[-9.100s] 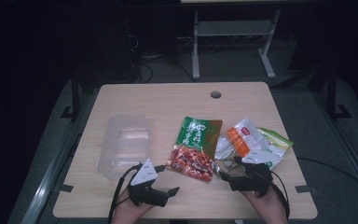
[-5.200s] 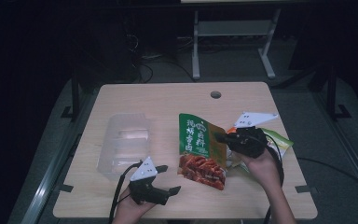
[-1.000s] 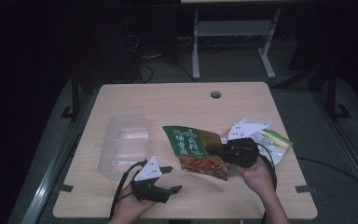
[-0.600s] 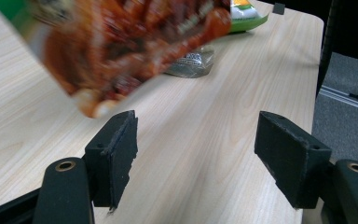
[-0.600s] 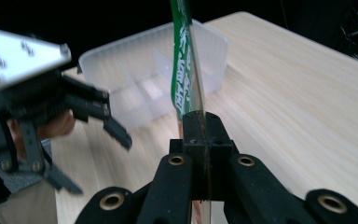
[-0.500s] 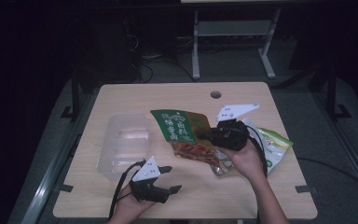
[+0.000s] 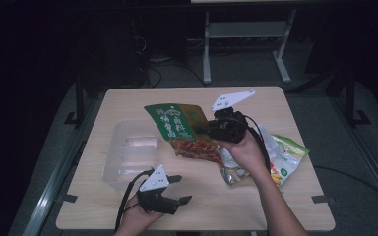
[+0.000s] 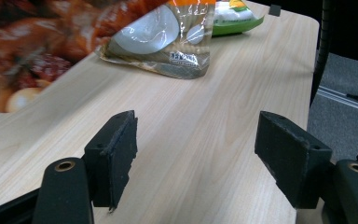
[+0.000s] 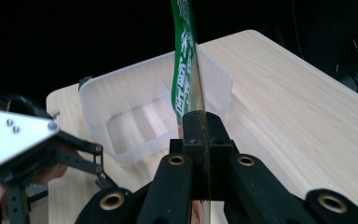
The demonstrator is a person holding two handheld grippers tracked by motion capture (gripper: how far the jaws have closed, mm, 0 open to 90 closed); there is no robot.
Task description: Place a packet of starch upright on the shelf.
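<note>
right gripper [image 7: 210,129] is clamped tight on the edge of the green and red snack bag [image 7: 182,129]; in the right gripper view the jaws meet on the thin foil of the bag [image 9: 186,70], which stands edge-on straight ahead of them. compared with a second ago the bag has gone up off the table [image 7: 128,221] and across to the left: it was lying low by the right hand near the table's middle, now it hangs in the air with its green end just beside the near-right corner of the clear plastic bin [image 7: 123,160]. the bin [image 9: 121,116] sits directly beyond the bag in the right gripper view, so the carry looks aimed at it.

left gripper [image 7: 177,189] has not shifted. it rests at the front edge of the table, just in front of the bin, jaws wide apart with nothing between them; bare wood shows past its pads [image 8: 116,149].

two more packets are on the right side of the table: a clear one with orange print [image 7: 231,169] and a green one [image 7: 288,155] partly under the right forearm. both untouched.

judgement: first bag is mid-transfer, not yet over the bin opening. remaining move is a little further left, then lower and release. risk: the floppy bag may catch the bin's rim or divider.
</note>
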